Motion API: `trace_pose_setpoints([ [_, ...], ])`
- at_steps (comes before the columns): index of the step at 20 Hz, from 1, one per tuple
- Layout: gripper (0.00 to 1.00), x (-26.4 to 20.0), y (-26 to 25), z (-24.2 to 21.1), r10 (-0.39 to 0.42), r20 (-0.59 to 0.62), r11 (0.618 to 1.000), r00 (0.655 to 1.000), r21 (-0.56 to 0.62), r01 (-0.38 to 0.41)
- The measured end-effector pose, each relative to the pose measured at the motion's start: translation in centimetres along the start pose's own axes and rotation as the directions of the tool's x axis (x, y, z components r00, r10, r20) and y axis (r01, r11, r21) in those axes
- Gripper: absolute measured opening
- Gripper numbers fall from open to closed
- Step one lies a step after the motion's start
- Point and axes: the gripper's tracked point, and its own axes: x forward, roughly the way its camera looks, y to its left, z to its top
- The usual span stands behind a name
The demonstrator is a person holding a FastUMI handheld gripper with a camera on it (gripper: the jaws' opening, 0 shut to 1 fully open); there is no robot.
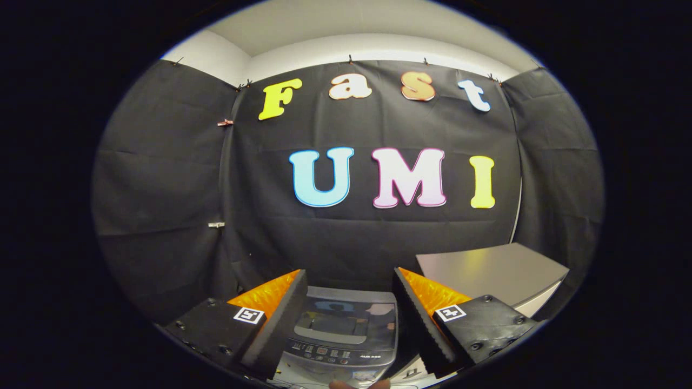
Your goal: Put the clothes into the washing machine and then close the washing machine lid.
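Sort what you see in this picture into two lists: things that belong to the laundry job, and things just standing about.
Belongs to the job:
- washing machine, lid down, between the fingers
- hand-held gripper, fingers open and holding nothing

Just standing about:
- grey table, beyond the right finger
- black cloth wall behind

The gripper (350,294) was held up above the washing machine (346,335), which stood below and between its two fingers, and it looked level out over the machine. Its fingers (278,324) stood wide apart, one to either side of the machine's top, with nothing caught between them and neither one touching the machine. At the near side of the machine, low between the finger bases, a small rounded bit of a person's hand (359,384) showed; how that hand was posed could not be told.
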Motion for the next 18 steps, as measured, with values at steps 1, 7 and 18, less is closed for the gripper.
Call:
trace_pose_setpoints([
  [1, 0.99, -0.7, -0.4, 0.5, -0.007, 0.007, 1.000, 1.000, -0.002, 0.007],
  [7, 0.99, -3.9, -2.5, 2.8, -0.038, 0.028, 0.999, 0.999, -0.003, 0.038],
  [18, 0.99, -7.5, -6.4, 5.6, -0.091, 0.062, 0.996, 0.994, 0.018, 0.090],
])
